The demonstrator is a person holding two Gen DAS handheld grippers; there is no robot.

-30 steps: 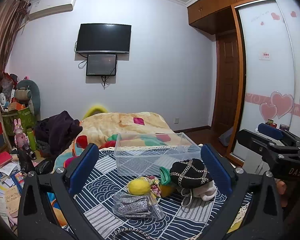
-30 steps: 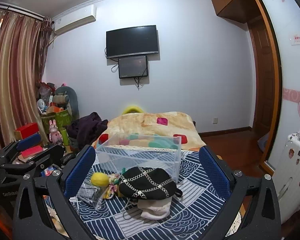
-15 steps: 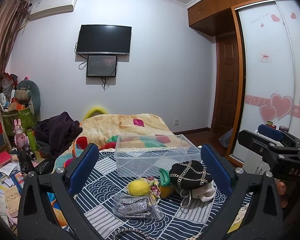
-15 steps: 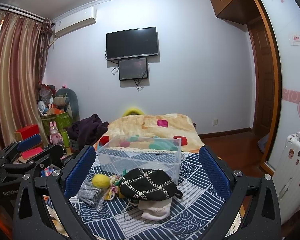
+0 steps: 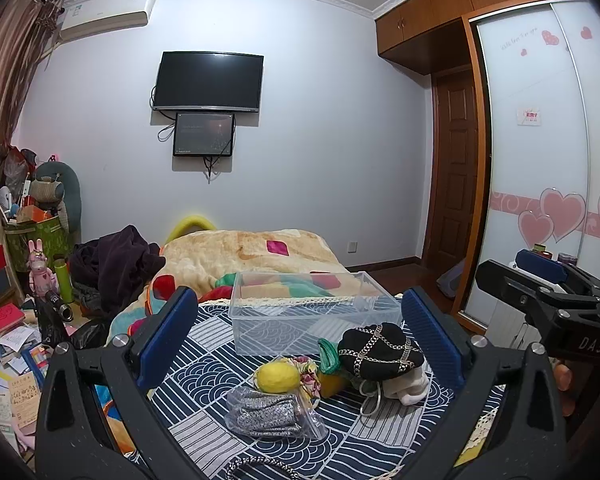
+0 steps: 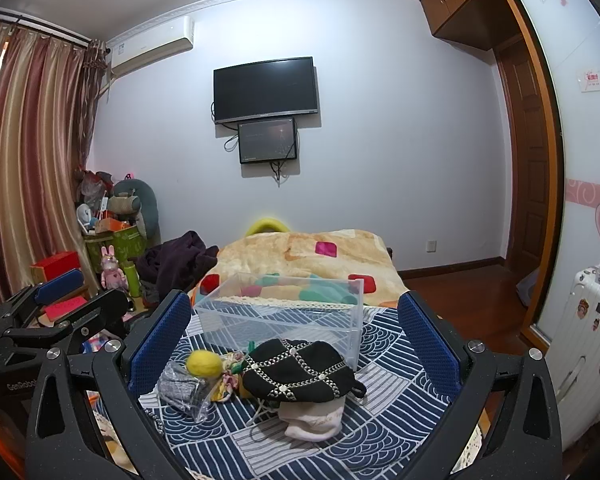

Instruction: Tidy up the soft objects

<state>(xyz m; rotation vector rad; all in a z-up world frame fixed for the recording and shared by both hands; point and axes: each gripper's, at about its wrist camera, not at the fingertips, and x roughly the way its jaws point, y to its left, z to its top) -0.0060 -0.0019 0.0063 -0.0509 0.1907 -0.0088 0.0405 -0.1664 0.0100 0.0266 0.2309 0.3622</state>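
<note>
A pile of soft things lies on a navy patterned cloth (image 5: pixel 204 376) in front of a clear plastic box (image 5: pixel 312 312): a black cap with chain trim (image 5: pixel 380 352), a white cloth (image 5: pixel 404 384) under it, a yellow ball (image 5: pixel 278 376), a grey item in a clear bag (image 5: pixel 268 412) and a green bit (image 5: pixel 327 354). My left gripper (image 5: pixel 300 328) is open and empty, above and short of the pile. My right gripper (image 6: pixel 296 328) is open and empty too, over the cap (image 6: pixel 300 372). The box (image 6: pixel 280 316) holds nothing.
A bed with a tan blanket (image 5: pixel 252 252) lies beyond the box, with dark clothes (image 5: pixel 116 264) at its left. Clutter, boxes and papers (image 5: pixel 16 336) fill the floor at left. A white suitcase (image 6: pixel 580 352) and a wardrobe (image 5: pixel 540 152) stand at right.
Both cameras have tilted slightly upward, so the pile and box sit a little lower in each view. Nothing on the cloth has moved.
</note>
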